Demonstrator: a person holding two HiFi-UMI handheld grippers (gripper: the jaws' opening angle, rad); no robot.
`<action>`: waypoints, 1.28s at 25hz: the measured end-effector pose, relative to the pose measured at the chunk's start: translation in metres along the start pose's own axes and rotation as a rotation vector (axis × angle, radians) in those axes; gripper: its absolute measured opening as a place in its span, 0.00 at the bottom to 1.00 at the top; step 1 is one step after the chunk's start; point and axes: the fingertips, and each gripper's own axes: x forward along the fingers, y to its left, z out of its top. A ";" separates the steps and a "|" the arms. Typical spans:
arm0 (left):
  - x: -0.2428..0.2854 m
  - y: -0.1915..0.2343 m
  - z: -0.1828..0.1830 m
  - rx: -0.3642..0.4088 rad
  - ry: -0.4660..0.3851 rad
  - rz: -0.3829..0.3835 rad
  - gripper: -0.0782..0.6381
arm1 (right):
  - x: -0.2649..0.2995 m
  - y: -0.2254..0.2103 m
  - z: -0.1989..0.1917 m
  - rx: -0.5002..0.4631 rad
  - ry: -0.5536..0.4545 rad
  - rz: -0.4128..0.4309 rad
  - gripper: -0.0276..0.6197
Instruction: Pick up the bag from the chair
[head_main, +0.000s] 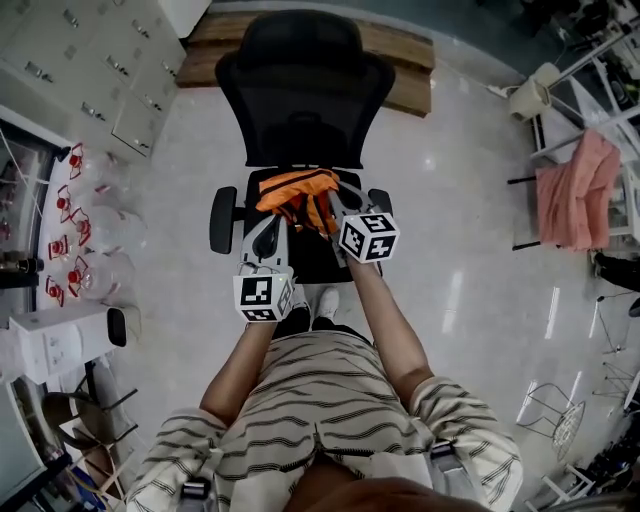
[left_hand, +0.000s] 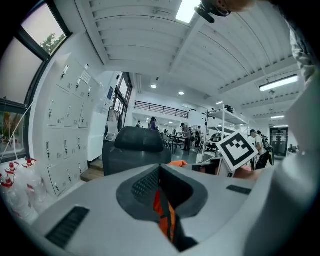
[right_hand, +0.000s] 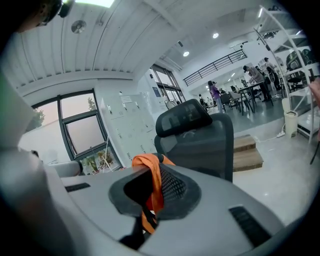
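In the head view an orange bag (head_main: 297, 190) hangs just over the seat of a black office chair (head_main: 303, 80), between both grippers. My left gripper (head_main: 270, 236) holds it from the near left side, and my right gripper (head_main: 327, 208) holds it from the right. In the left gripper view the left gripper (left_hand: 161, 192) is shut on an orange strap (left_hand: 165, 216) with a dark edge. The right gripper (right_hand: 149, 194) in its own view is shut on an orange strap (right_hand: 153, 186) that drapes over the jaws. The chair back (right_hand: 196, 137) stands just beyond.
Grey lockers (head_main: 100, 60) line the left wall, with red-capped clear bottles (head_main: 75, 232) on the floor below them. A wooden step (head_main: 402, 62) lies behind the chair. A pink cloth (head_main: 578, 190) hangs on a rack at the right, near a white bin (head_main: 528, 97).
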 end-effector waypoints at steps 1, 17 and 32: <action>-0.001 -0.001 0.002 0.005 -0.003 -0.003 0.14 | -0.003 0.002 0.002 -0.001 -0.005 0.001 0.08; -0.014 -0.015 0.033 0.049 -0.061 -0.018 0.14 | -0.040 0.031 0.031 -0.041 -0.066 0.030 0.08; -0.016 -0.015 0.049 0.066 -0.096 -0.030 0.14 | -0.064 0.052 0.051 -0.092 -0.105 0.025 0.08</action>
